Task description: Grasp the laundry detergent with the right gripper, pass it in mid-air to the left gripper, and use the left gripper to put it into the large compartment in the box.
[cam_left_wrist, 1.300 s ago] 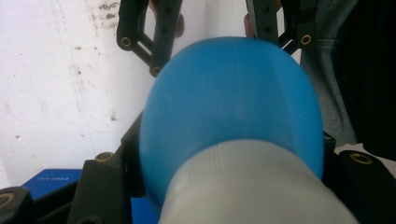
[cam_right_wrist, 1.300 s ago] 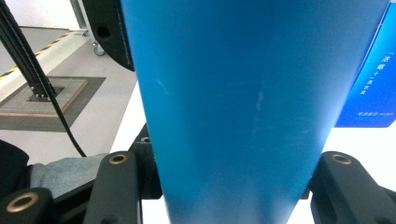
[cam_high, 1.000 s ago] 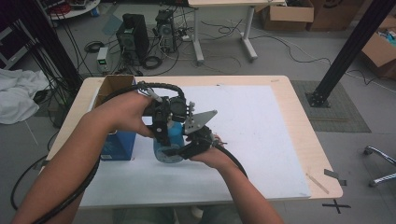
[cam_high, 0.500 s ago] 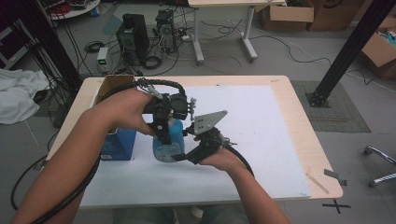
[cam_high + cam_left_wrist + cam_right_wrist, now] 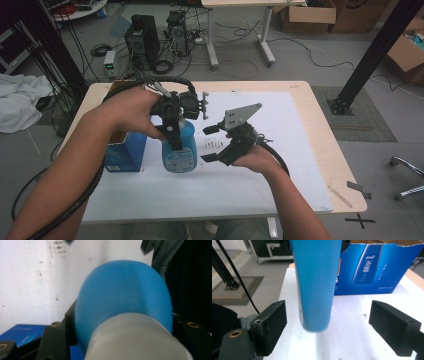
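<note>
The left gripper clamps the blue bottle by its neck. Just right of the bottle, the right gripper gapes wide. A blue box stands just left.

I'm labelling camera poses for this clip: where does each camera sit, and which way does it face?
High view: above the person's side, looking down on the table; both forearms show.
Left gripper view: on the left gripper, facing down over the blue bottle.
Right gripper view: on the right gripper, jaws apart, facing the blue box.
Shared: bottle, box.
</note>
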Tool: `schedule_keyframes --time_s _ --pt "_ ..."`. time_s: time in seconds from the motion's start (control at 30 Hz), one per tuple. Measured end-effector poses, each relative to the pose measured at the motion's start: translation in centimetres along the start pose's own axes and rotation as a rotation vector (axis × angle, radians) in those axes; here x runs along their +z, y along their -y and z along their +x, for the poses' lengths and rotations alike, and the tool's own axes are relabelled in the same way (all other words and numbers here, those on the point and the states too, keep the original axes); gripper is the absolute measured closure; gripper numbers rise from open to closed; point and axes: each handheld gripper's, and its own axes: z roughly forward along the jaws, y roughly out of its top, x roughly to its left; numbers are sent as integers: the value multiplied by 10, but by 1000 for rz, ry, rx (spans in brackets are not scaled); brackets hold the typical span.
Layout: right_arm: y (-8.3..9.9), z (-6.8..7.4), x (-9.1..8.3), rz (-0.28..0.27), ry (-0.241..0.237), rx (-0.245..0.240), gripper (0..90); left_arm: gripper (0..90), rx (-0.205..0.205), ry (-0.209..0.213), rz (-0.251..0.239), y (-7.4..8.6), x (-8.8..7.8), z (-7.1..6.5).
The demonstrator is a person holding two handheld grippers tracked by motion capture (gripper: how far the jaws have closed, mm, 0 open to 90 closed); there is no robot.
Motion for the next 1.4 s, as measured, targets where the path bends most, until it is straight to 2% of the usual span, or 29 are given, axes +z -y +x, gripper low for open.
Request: schedule_keyframes --time_s 0.1,0.13,0.27,0.33,0.37,0.57,0.67,0.7,0.73,0.77,0.83,0.87,0.9,0.93,0.97,1.03,1.07,1.17,1.2,1.3,1.4 --pt "-11 -2 -14 44 2 -13 120 392 -44 6 5 5 -5 5" --pt "-11 -2 -14 44 2 -13 120 392 -57 9 6 6 -6 7" --pt "-20 -3 -24 105 13 -26 95 391 -122 19 2 16 -17 13" --pt "-25 -4 -30 157 16 -35 72 391 -151 24 -7 21 -22 16" --pt "-25 -4 -30 157 16 -35 72 391 -171 31 -6 23 -26 18" --pt "-34 -10 -38 305 18 -35 5 389 -309 47 -26 41 -46 32" --pt "-38 -12 -42 375 20 -39 0 390 -396 40 -38 51 -58 39" --pt "-40 -13 -44 409 16 -40 0 389 -414 39 -37 54 -61 40" --pt "-40 -13 -44 409 16 -40 0 389 -445 41 -38 57 -65 42" --pt "-41 -13 -45 431 16 -43 0 390 -487 43 -42 62 -70 45" --pt "-41 -14 -48 473 18 -40 0 389 -547 45 -42 68 -78 48" --pt "-40 -15 -51 519 20 -35 0 389 -595 42 -44 73 -83 50" --pt "-39 -15 -52 532 22 -33 0 389 -622 37 -45 75 -86 51" --pt "-38 -15 -54 545 22 -33 0 389 -691 31 -31 82 -92 54" --pt "-38 -15 -54 545 22 -33 0 389 -691 31 -31 82 -92 54" --pt "-35 -16 -57 572 24 -29 0 389 -780 23 -27 90 -96 57" --pt "-31 -15 -60 594 25 -23 0 388 -808 23 -24 93 -98 58" --pt "-25 -15 -64 622 24 -11 0 389 -923 34 -15 105 -103 63" --pt "-25 -15 -64 622 24 -11 0 389 -943 33 -19 107 -104 65" --pt "-21 -14 -68 634 29 -6 0 389 -1046 40 -20 118 -108 67" --pt "-19 -14 -72 636 32 -5 0 389 -1136 27 -26 128 -114 69"
